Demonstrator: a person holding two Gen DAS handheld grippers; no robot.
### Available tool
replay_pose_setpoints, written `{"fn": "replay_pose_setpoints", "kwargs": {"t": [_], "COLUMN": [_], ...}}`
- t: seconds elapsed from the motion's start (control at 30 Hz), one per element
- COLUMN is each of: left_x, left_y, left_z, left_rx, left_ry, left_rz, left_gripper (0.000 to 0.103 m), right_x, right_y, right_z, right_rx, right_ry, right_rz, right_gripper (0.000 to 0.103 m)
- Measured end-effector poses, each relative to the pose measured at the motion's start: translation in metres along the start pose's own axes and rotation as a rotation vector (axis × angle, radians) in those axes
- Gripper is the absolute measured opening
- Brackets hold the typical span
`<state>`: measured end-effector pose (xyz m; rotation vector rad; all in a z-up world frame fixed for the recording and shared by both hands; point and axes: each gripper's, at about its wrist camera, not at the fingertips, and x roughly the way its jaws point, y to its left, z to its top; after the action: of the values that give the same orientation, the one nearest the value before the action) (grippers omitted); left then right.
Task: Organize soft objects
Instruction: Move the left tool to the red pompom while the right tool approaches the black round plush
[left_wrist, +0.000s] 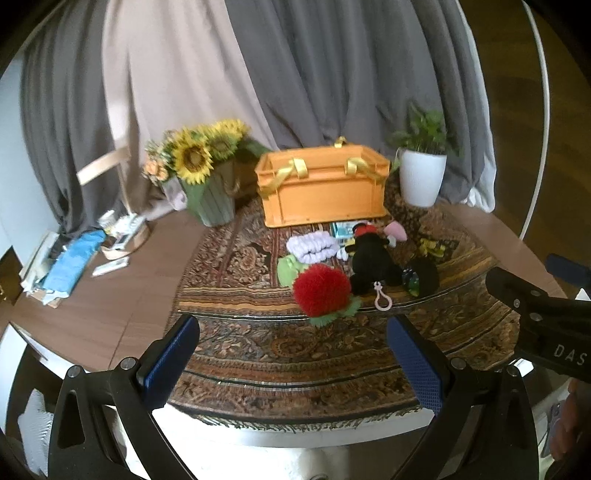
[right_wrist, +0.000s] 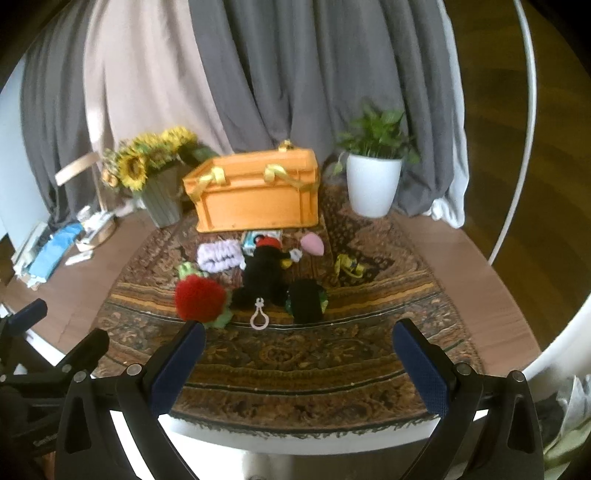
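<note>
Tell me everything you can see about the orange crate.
The orange crate looks like rigid plastic, rectangular, with ribbed walls and a thick rim. Yellow ribbons are tied on its near rim and hang down the front; another shows at the back rim. It stands upright at the far end of the patterned rug, between the sunflowers and the white plant pot. Its inside is hidden. Neither gripper touches it.

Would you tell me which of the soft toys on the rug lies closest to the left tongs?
The red fluffy toy with green leaves. It lies at the front of the pile, ahead of the black plush and the lilac one.
</note>
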<state>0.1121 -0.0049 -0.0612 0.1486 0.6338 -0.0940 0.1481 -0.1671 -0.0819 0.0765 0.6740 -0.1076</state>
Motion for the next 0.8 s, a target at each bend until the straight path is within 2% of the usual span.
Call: {"fn": "replay_pose_setpoints", "kwargs": {"t": [0.27,0.5,0.6,0.8], "left_x": [0.074,0.136,0.154,0.178], "left_y": [0.007,0.016,0.016,0.009], "left_z": [0.023,0.035,0.034,0.033], "left_rx": [0.035,0.040,0.038,0.031], "left_ry": [0.086,0.169,0.200,0.242], "left_rz": [-0.049,-0.132,-0.163,-0.179], "left_gripper": [0.103,0.103,0.103,0.102], "right_x": [0.067,0.111,0.127,0.152], "right_y": [0.009,0.010,0.008,-0.004], "right_z": [0.018,0.023,0.022,0.018], "right_rx": [0.036,0.095,0.109,0.129], "right_ry": [0.101,0.172,0.201,0.251], "right_rz": [-0.052,-0.100,-0.115,-0.091], "right_gripper": [0.102,0.102,0.101,0.098]}}
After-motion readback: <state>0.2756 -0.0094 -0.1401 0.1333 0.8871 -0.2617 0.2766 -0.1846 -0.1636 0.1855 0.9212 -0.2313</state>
